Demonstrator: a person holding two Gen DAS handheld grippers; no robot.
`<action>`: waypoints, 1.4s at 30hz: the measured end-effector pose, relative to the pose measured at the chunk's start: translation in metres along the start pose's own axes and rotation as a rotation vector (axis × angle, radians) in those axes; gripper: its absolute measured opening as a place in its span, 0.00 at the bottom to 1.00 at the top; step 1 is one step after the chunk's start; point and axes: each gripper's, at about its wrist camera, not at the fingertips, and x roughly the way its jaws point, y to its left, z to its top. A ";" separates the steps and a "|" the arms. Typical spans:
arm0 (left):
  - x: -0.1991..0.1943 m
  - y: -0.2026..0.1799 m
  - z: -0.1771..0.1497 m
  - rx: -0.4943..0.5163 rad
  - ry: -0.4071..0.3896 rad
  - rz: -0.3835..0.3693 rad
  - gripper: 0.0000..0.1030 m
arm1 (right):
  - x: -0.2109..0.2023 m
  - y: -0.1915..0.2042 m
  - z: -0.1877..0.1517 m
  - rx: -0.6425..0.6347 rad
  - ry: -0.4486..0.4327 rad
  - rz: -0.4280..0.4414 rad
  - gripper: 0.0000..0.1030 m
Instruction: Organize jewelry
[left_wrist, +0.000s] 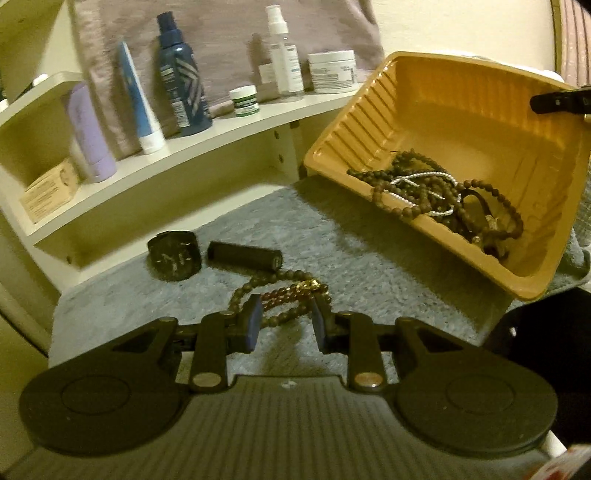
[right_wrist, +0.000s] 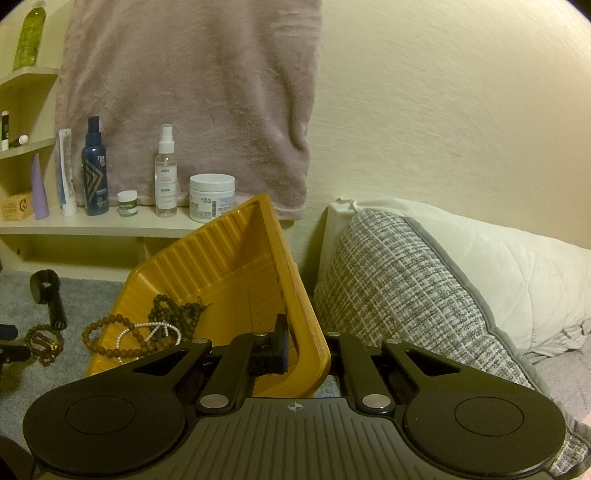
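The right gripper (right_wrist: 303, 349) pinches the tilted ribbed mustard-yellow plastic tray's (right_wrist: 236, 266) rim (beads heaped inside); the left gripper (left_wrist: 284, 319) hangs narrowly parted over a brown beaded bracelet (left_wrist: 284, 291).

Tilted yellow tray (left_wrist: 461, 110) w/ tangled bead strands (left_wrist: 424, 184); brown bracelets (left_wrist: 280, 295) (on carpet).

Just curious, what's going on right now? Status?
Right gripper shut on tilted tray. Left gripper open over bracelets. Nothing in the way.

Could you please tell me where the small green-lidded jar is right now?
The green-lidded jar stands on the shelf, between the dark blue bottle and the clear spray bottle.
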 end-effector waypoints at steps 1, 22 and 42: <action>0.001 -0.001 0.001 0.003 0.000 -0.008 0.25 | 0.000 0.000 0.000 0.000 0.000 0.002 0.07; 0.018 -0.008 0.004 -0.020 0.045 -0.006 0.04 | 0.001 -0.004 -0.001 0.001 0.001 0.003 0.07; -0.034 0.026 0.047 -0.056 -0.086 0.033 0.04 | 0.002 -0.004 -0.001 0.002 0.000 0.003 0.07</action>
